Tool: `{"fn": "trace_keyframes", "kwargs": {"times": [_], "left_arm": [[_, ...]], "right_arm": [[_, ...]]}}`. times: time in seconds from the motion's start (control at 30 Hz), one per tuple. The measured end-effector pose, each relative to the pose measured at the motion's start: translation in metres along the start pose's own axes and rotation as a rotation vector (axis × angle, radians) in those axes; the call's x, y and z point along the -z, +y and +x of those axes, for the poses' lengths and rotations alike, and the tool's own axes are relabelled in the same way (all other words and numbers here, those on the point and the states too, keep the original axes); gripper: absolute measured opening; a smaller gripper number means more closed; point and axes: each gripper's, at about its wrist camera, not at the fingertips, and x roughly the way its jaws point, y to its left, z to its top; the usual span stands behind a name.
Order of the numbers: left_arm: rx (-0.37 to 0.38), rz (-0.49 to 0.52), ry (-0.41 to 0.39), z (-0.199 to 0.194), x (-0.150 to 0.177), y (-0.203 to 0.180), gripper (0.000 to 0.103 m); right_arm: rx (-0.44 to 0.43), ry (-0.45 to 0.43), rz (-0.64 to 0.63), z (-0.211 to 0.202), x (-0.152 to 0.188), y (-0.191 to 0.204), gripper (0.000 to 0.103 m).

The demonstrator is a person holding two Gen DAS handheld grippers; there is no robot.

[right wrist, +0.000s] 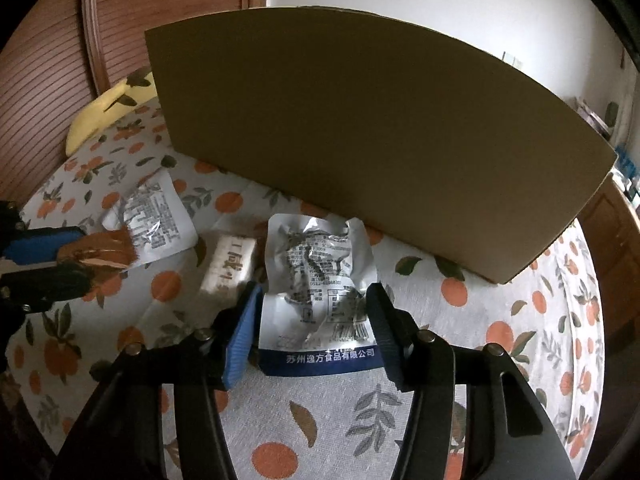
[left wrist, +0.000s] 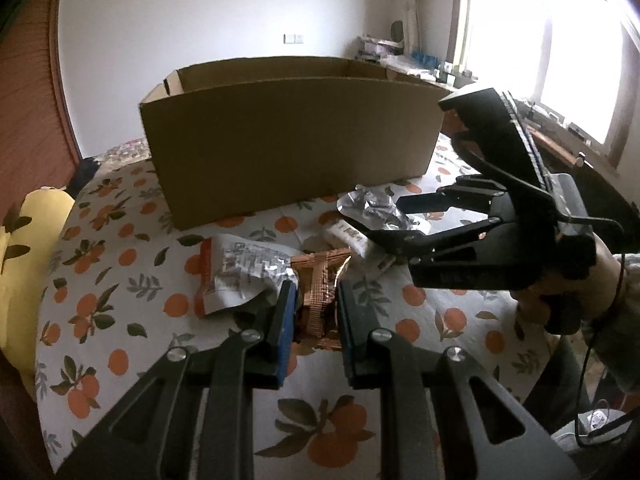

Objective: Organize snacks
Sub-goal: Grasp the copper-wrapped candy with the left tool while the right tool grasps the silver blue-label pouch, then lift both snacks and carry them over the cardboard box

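Observation:
A big open cardboard box (left wrist: 288, 140) stands on the orange-patterned tablecloth (left wrist: 120, 280); it also shows in the right wrist view (right wrist: 380, 140). My left gripper (left wrist: 316, 300) is shut on a brown-gold snack packet (left wrist: 318, 292), seen from the side in the right wrist view (right wrist: 96, 256). My right gripper (right wrist: 312, 304) is open, its fingers on either side of a silver foil packet with a blue bottom band (right wrist: 316, 296). A silver-and-red packet (left wrist: 236, 272) and a small white wrapped bar (right wrist: 230, 268) lie between them.
A yellow cushion (left wrist: 24, 248) lies at the table's left edge. A wooden panel wall (right wrist: 52, 52) stands behind it. A cluttered windowsill (left wrist: 420, 64) runs along the right, under a bright window.

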Motion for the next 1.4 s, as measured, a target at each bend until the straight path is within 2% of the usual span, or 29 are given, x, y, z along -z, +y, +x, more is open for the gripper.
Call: {"fn": "trace_keyframes", "kwargs": {"times": [0.17,0.37,0.43,0.57,0.83,0.97,1.03,1.4], "left_arm": [[0.012,-0.015,-0.019,-0.009,0.004,0.005,0.018],[0.024,-0.017,-0.029,-0.015,0.006,0.003,0.018],[0.025,-0.016,-0.03,-0.016,0.006,0.002,0.018],[0.025,-0.015,-0.035,-0.016,0.006,0.001,0.018],[0.022,-0.008,-0.033,-0.018,0.007,-0.005,0.018],[0.019,-0.007,-0.038,-0.02,0.006,-0.008,0.018],[0.018,-0.005,-0.039,-0.02,0.005,-0.01,0.018],[0.015,0.002,-0.041,-0.023,0.002,-0.016,0.018]], "right_arm": [[0.01,0.035,0.019,0.005,-0.008,-0.004,0.061],[-0.043,0.073,0.063,0.007,-0.01,-0.013,0.06],[-0.075,0.075,0.043,0.002,-0.01,-0.011,0.048],[-0.078,0.081,0.001,-0.01,-0.002,-0.006,0.046],[-0.08,0.018,0.025,-0.035,0.001,-0.005,0.036],[-0.063,-0.023,0.029,-0.052,0.0,-0.008,0.019],[-0.045,-0.035,0.025,-0.058,-0.002,-0.01,0.006],[-0.04,-0.045,0.046,-0.064,-0.001,-0.019,0.005]]}}
